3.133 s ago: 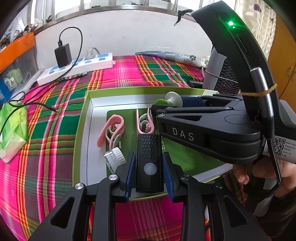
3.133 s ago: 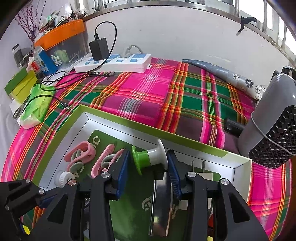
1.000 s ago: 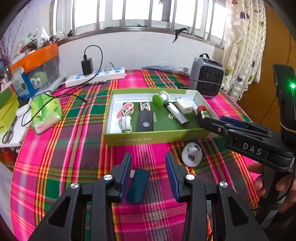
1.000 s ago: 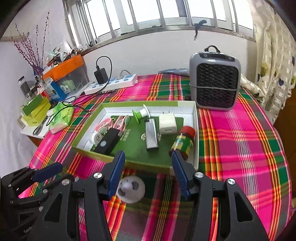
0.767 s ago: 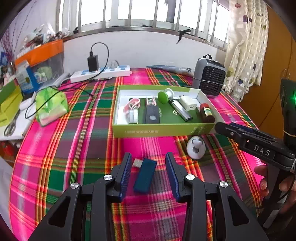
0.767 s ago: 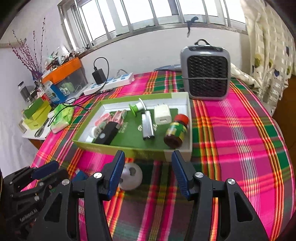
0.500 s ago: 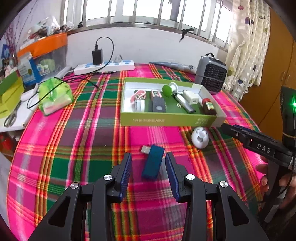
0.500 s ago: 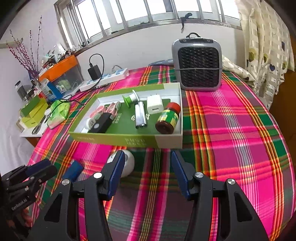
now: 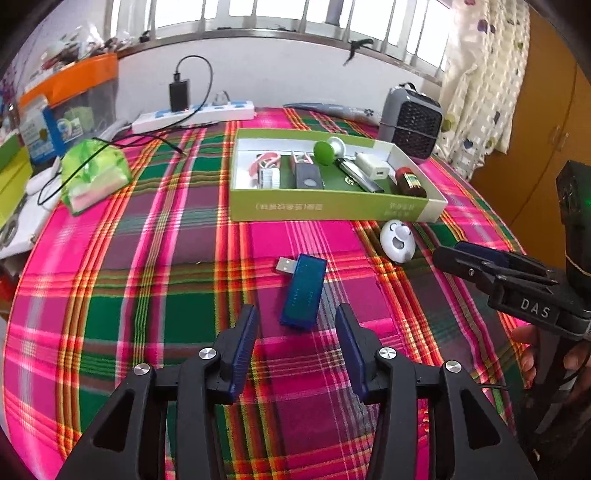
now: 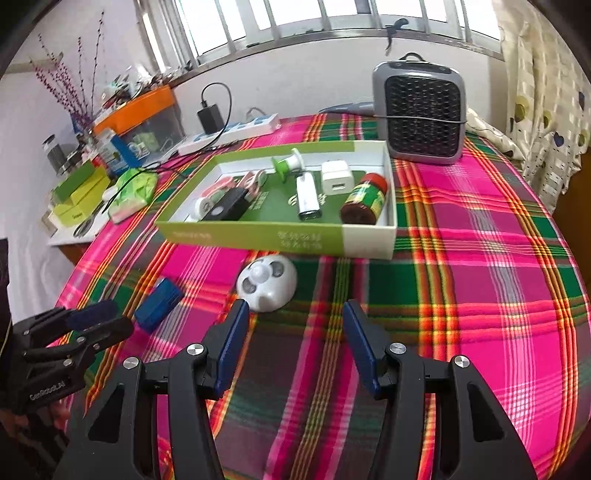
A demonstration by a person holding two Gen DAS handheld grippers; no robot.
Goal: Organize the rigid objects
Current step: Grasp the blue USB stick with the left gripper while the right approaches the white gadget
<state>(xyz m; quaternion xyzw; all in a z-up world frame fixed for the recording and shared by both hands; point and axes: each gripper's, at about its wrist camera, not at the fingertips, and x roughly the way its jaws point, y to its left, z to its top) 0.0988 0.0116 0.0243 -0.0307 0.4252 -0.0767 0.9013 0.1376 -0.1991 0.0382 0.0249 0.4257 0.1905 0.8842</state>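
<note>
A plaid cloth (image 9: 147, 258) of pink, green and orange covered the table, which stood under a barred window (image 10: 332, 14) with a white wall below it. On the far side lay a white power strip (image 9: 195, 114) with a black charger plugged in, and a grey fan heater (image 10: 419, 114) stood at the far right beside a patterned curtain (image 10: 546, 103).

The green-and-white tray (image 9: 332, 208) sat in the middle of the table and held pink clips, a black device, a green-capped spool, a silver stick, a white charger cube and a small red-lidded jar (image 10: 364, 205). Outside it, on the cloth, lay the blue USB stick (image 9: 303, 291) and, just in front of the tray's near wall, the white round gadget (image 10: 266, 282).

The left gripper (image 9: 295, 347) hung above the cloth just short of the USB stick, fingers apart and holding nothing. The right gripper (image 10: 291, 345) hovered near the white gadget, fingers likewise spread and empty.

The clutter on the left shelf was too small to name. The tray's printing was unreadable, and the hands were mostly cut off at the edges.
</note>
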